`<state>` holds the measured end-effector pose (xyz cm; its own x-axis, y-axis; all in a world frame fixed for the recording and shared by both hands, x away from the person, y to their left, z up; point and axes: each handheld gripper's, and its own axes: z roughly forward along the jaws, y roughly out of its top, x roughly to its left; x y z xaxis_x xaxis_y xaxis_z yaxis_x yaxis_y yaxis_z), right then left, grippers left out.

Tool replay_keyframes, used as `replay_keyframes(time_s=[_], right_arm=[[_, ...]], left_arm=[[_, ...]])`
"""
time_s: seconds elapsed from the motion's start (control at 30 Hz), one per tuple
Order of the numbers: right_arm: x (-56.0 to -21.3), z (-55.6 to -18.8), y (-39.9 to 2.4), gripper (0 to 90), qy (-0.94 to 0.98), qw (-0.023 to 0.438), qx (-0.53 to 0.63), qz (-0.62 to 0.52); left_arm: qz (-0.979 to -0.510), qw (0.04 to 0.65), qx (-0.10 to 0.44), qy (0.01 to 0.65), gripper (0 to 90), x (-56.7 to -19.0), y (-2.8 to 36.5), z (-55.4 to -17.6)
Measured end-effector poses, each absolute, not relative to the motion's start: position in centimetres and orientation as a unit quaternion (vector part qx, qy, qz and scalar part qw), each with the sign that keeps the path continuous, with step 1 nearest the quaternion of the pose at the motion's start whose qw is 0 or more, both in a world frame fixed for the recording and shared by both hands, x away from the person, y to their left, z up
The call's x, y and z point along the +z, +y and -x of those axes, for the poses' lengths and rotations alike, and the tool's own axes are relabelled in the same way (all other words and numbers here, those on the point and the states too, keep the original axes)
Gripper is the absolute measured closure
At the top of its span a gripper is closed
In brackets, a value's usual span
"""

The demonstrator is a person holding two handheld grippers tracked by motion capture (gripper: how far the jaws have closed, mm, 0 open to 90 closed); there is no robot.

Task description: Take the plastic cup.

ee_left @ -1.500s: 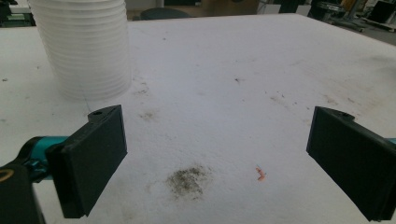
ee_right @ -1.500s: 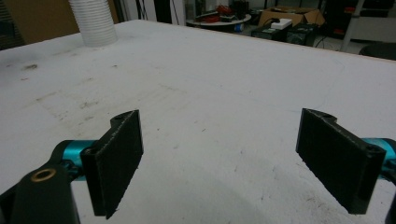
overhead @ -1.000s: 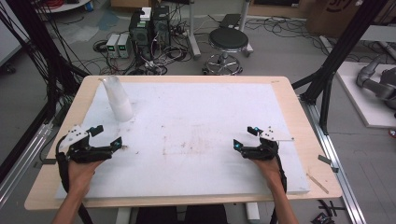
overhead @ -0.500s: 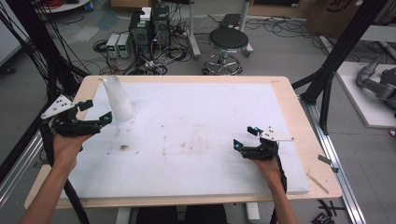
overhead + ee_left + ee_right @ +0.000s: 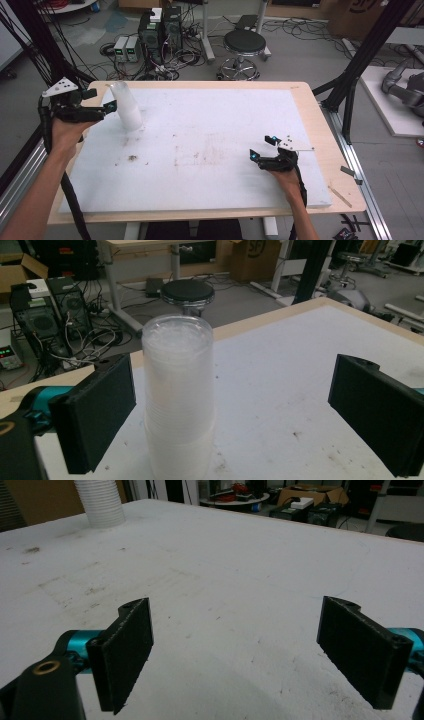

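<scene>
Cups: we see a tall stack of clear plastic cups standing upright near the far left corner of the table.
Left tongs: spread wide, just beside the stack, not touching it.
Right tongs: spread, holding nothing, low over the table's near right, well apart from the cups.

The cup stack's top is cut off, seemingly upright.
</scene>
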<state>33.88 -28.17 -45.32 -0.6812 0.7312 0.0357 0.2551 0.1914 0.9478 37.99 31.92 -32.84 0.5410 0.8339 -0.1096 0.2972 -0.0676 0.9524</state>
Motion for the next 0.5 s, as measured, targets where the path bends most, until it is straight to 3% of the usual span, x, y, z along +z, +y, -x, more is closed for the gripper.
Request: replay_keyframes(time_s=[0.5], right_arm=[[-45.3,-33.9,-28.1,14.7,0.740,0.218,0.541,-0.335]], left_arm=[[-0.712,0.511,0.232,0.421,4.9,-31.2,31.5,-42.6]])
